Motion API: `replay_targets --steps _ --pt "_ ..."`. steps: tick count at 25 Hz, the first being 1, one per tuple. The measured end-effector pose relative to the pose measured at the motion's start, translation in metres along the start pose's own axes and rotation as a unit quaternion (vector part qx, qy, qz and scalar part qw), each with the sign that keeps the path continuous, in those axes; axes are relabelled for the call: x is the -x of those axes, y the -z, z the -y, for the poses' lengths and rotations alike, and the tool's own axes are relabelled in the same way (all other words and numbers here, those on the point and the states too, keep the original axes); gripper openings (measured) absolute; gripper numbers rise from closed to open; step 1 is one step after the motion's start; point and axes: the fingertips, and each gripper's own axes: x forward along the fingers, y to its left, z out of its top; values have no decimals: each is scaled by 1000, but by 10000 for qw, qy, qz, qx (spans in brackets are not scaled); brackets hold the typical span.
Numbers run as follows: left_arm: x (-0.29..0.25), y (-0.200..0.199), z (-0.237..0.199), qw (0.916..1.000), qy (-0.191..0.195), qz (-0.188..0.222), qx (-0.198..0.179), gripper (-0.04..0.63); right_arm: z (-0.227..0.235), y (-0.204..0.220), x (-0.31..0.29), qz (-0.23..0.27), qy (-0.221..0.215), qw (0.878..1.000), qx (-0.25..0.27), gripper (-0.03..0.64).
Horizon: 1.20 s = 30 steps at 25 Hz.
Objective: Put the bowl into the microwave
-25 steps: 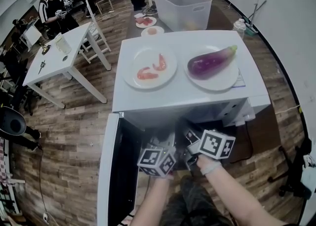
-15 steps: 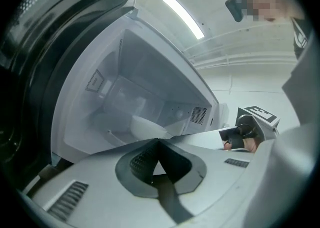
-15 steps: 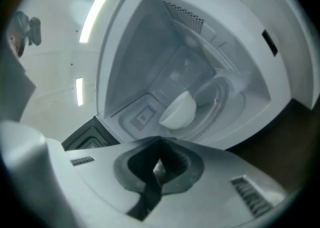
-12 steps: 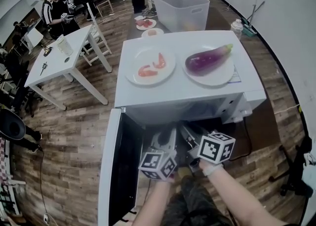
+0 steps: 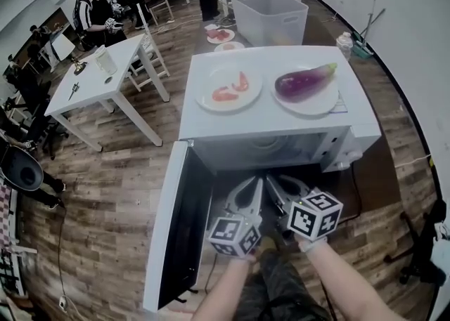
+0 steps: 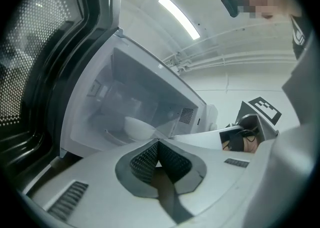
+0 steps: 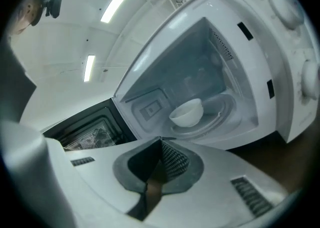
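The white bowl (image 7: 187,112) stands upright on the turntable inside the white microwave (image 5: 274,130); it also shows in the left gripper view as the bowl (image 6: 137,127). In the head view the cavity is dark and the bowl is hidden. The microwave door (image 5: 184,228) hangs wide open to the left. Both grippers hover just outside the opening, pointing in. My left gripper (image 5: 254,185) is shut with nothing in it, as its tip (image 6: 157,147) shows. My right gripper (image 5: 273,180) beside it is shut and empty too, tip (image 7: 160,144) clear of the bowl.
On top of the microwave sit a plate of shrimp (image 5: 228,88) and a plate with an eggplant (image 5: 306,84). A white table (image 5: 98,77) stands to the left, a plastic bin (image 5: 271,14) behind, and people at the far back.
Both grippers have drawn back out of the microwave opening toward me, and their jaws now show in front of it. The bowl stays inside.
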Motion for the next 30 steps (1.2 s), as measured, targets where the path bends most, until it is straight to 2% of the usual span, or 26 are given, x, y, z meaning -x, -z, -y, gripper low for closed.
replay_targets --steps 8,12,17,21,30 --pt "18 10 12 9999 -62 -42 113 0 -10 7 14 38 91 9996 250 2" --pt "20 5 14 10000 -43 32 50 0 -16 4 17 54 61 9984 553 2" --pt "33 17 21 10000 11 -3 39 0 -23 14 27 62 50 9954 952 2" --pt "29 11 15 9999 17 104 -25 0 -21 15 24 175 59 9955 925 2" --pt "31 10 16 10000 19 -25 -48 0 -20 26 27 -119 248 9930 1153 2"
